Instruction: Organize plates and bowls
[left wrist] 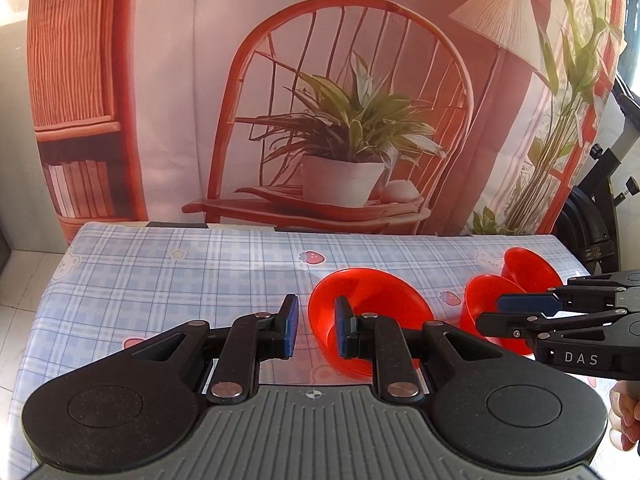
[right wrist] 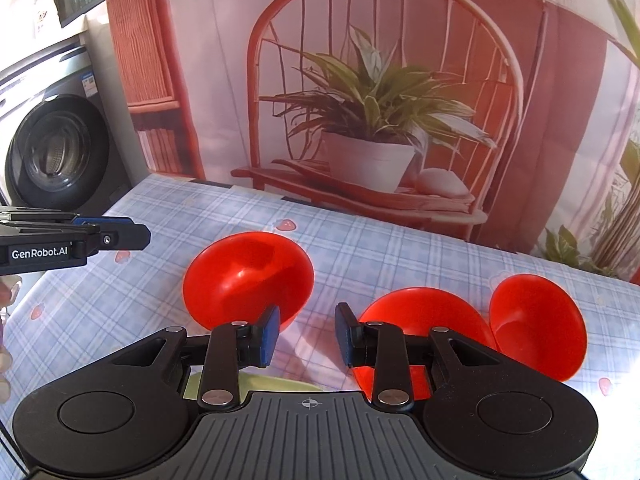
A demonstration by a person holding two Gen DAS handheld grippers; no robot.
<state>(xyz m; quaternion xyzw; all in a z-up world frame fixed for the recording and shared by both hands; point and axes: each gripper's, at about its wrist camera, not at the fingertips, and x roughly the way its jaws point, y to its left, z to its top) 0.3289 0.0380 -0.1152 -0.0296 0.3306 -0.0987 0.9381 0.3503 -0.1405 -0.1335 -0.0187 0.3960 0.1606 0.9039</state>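
In the left wrist view, the left gripper fills the lower centre, its jaws slightly spread with nothing between them. Just beyond its right finger lies a red bowl, tipped on the checked desk. At right, the right gripper, also parted and empty, reaches in before two more red bowls. In the right wrist view, the right gripper hangs between one bowl upper left and two at right.
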